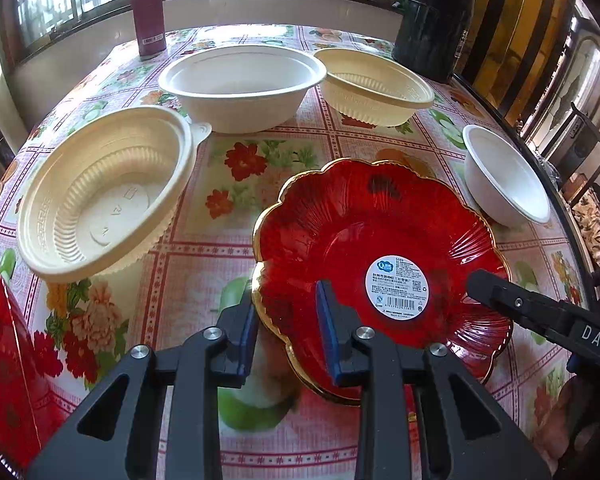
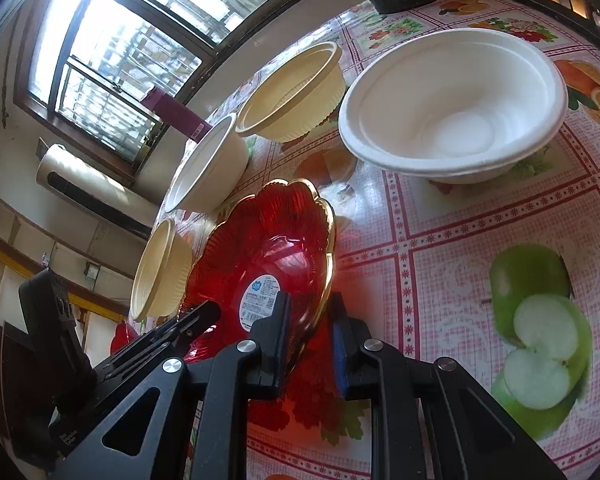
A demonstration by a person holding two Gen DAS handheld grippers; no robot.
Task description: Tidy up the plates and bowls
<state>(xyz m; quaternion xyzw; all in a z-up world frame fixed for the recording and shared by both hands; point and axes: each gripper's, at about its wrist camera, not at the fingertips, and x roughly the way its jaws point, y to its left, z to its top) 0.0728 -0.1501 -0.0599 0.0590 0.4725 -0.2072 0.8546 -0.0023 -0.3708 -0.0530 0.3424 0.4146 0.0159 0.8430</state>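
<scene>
Gripping the red plate's (image 1: 380, 256) gilt rim, both fingers' pairs nearly closed; surrounding cream and white bowls empty.

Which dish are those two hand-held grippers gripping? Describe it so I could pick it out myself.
Start at the floral tablecloth and skip the pale bowls toward the window. Nearest the cameras is the red plate, its rim between the pads of the left hand-held gripper and right hand-held gripper. It alone is see-through red, scalloped, gold-edged, with a round white sticker.
</scene>
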